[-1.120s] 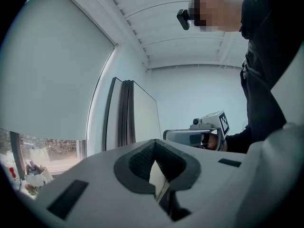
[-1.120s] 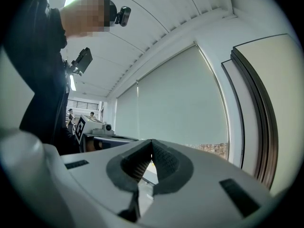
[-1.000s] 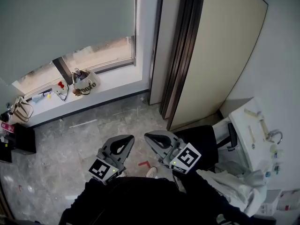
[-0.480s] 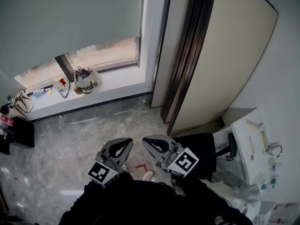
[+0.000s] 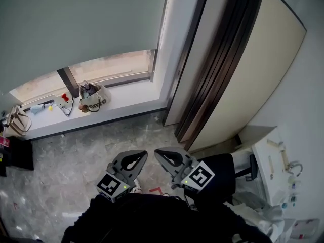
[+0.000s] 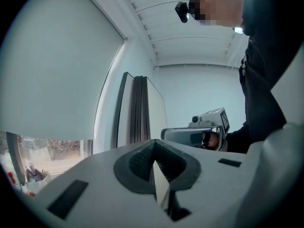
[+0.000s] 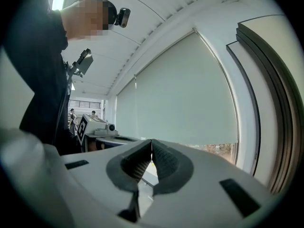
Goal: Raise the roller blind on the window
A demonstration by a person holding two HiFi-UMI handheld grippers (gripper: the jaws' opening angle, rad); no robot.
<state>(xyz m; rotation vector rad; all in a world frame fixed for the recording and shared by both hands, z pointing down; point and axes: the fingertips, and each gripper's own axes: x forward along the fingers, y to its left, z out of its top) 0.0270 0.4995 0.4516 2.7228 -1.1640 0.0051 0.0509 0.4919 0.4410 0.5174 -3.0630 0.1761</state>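
Note:
The pale grey roller blind (image 5: pixel 76 19) covers most of the window, its lower edge a little above the sill; a strip of glass (image 5: pixel 111 65) shows beneath it. The blind also fills the left gripper view (image 6: pixel 52 80) and the middle of the right gripper view (image 7: pixel 185 99). My left gripper (image 5: pixel 143 154) and right gripper (image 5: pixel 157 152) are held low in front of me, side by side over the floor, well back from the window. Both are shut with nothing between the jaws. I see no cord or chain.
A small bag (image 5: pixel 92 99) and small items lie on the white sill (image 5: pixel 131 92). A dark sliding door frame (image 5: pixel 217 70) and a beige panel (image 5: pixel 253 70) stand right of the window. A white sink unit (image 5: pixel 276 161) is at the right, dark furniture (image 5: pixel 10 156) at the left.
The head view has tilted up and shifted, so the window and door frame sit further right. Both grippers stay low, shut and close together.

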